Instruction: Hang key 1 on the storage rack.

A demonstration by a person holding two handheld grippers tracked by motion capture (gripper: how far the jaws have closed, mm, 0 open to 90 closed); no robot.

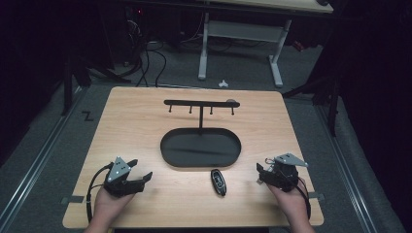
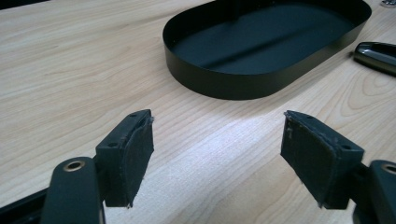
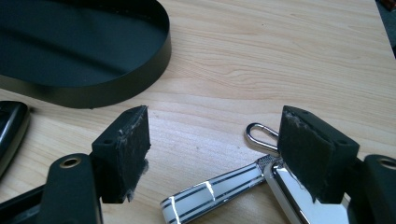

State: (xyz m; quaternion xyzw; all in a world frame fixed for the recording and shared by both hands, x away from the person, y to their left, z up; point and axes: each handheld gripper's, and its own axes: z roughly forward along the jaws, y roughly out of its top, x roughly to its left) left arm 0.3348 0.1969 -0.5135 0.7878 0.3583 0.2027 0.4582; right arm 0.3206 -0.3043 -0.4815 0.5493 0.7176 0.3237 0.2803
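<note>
High view: wooden table (image 1: 145,116) carries a black oval tray (image 1: 200,147) with a hook rack (image 1: 200,104) rising from its far side, and a black car key fob (image 1: 218,181) lying just near of the tray between the two hands. Left gripper (image 1: 132,175) sits near-left, jaws spread, nothing in them; right gripper (image 1: 265,174) sits near-right, and its state is hard to read from up here. Risk as I see it: the fob is glossy and low, so a shallow or off-centre pinch could skate it across the wood or knock it against the tray wall. Left gripper view: jaws wide apart over bare wood, tray ahead, fob (image 2: 377,55) far right, well apart from the pads. Right gripper view: jaws spread wide, not clamping. A shiny keyring piece (image 3: 243,184) with a striped strap and a metal clip lies on the table between them, touching or just beside the right-hand pad (image 3: 306,154); can't tell which. Second risk: with that pad so close, closing from here may catch only the strap edge, or drag the clip and tilt the piece instead of seating it. The fob (image 3: 11,128) shows at the left edge, outside the jaws.
</note>
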